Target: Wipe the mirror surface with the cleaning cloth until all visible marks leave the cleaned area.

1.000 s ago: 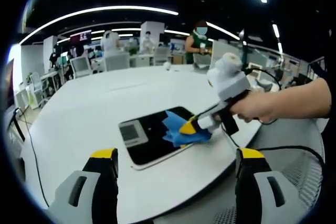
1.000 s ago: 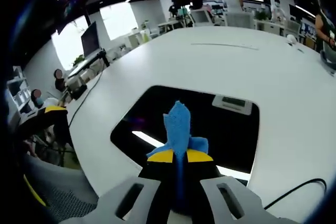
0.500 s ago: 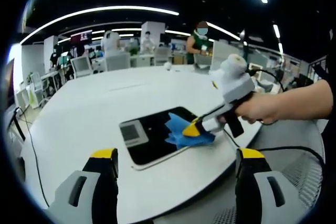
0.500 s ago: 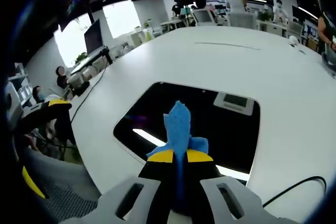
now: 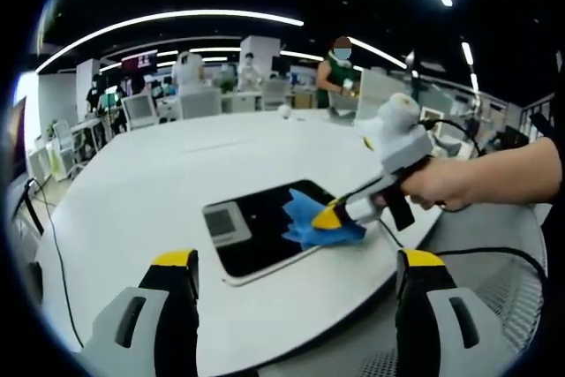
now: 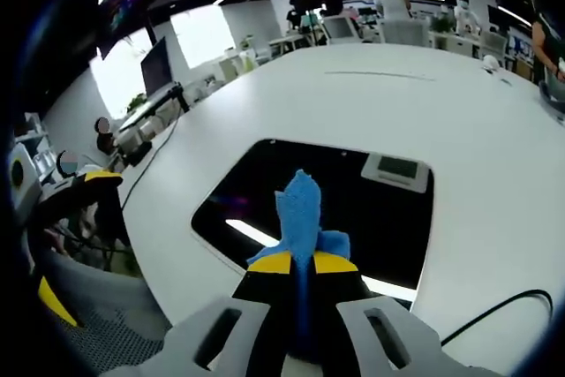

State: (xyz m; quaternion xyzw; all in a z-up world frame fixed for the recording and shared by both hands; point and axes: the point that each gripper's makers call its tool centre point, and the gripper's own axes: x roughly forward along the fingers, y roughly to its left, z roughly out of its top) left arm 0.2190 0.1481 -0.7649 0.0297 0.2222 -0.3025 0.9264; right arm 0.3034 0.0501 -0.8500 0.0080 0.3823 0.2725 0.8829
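Note:
A flat rectangular mirror [image 5: 256, 227] [image 6: 291, 200] with a white rim lies on the round white table [image 5: 132, 192], reflecting the dark ceiling and a light strip. My right gripper [image 5: 328, 216] [image 6: 298, 260] is shut on a blue cleaning cloth [image 5: 311, 218] [image 6: 302, 211], held at the mirror's near right edge with the cloth touching the glass. A hand holds that gripper. My left gripper [image 5: 296, 262] stands open in front of the table's near edge, nothing between its yellow-tipped jaws.
A black cable [image 5: 48, 245] [image 6: 494, 315] trails across the table's edges. Office desks, monitors and several people stand beyond the table [image 6: 494, 156]. A mesh chair seat [image 5: 512, 289] lies low at the right.
The right gripper with the cloth has slid slightly toward the mirror's right edge. The left gripper has stayed in place.

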